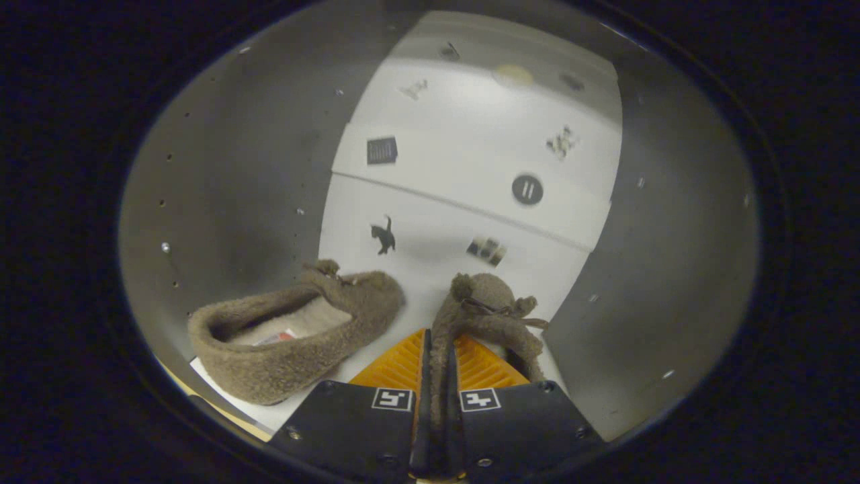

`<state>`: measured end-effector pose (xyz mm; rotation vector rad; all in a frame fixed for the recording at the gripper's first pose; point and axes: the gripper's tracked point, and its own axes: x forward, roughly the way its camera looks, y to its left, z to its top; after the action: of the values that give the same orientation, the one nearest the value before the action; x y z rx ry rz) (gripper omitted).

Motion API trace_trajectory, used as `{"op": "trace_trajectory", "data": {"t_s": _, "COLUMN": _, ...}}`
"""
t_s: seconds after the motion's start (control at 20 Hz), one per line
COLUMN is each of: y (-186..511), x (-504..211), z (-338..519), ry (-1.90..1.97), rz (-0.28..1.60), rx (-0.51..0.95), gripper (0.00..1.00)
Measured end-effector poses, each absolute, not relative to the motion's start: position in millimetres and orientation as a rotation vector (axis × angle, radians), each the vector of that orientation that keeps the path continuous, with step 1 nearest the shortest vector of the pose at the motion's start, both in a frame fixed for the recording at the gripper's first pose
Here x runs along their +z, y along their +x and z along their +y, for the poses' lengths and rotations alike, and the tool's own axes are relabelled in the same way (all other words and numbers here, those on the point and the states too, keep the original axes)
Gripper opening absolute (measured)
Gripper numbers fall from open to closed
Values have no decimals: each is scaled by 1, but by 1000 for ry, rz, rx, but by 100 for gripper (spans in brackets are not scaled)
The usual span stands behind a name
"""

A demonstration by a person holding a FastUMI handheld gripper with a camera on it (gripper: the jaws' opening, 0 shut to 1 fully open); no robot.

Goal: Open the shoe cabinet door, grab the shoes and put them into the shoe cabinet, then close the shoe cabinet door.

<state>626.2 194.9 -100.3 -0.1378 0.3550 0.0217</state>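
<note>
Second slipper carried into the cabinet, first one already inside.

The gripper [440,376] pinches the rim of a brown fuzzy slipper [487,309] between both fingers, which are pressed close together on it. The other slipper [295,336] lies to the left on the white cabinet shelf [430,269], just beside the held one. Grey cabinet walls [242,168] stand left and right; small stickers [383,236] show on the far white surface.

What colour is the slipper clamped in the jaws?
Brown and fuzzy slipper, gripper shut on it; gripper view.
</note>
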Motion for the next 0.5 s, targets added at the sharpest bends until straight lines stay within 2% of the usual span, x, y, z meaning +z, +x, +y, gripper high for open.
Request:
{"op": "trace_trajectory", "data": {"t_s": 0.2, "y": 637, "x": -104, "z": 200, "ry": 197, "rz": 382, "rx": 67, "gripper": 13}}
{"op": "trace_trajectory", "data": {"t_s": 0.35, "y": 636, "x": -100, "z": 194, "ry": 172, "rz": 378, "rx": 30, "gripper": 15}}
{"op": "trace_trajectory", "data": {"t_s": 0.5, "y": 629, "x": -83, "z": 187, "ry": 107, "rz": 329, "rx": -27, "gripper": 26}}
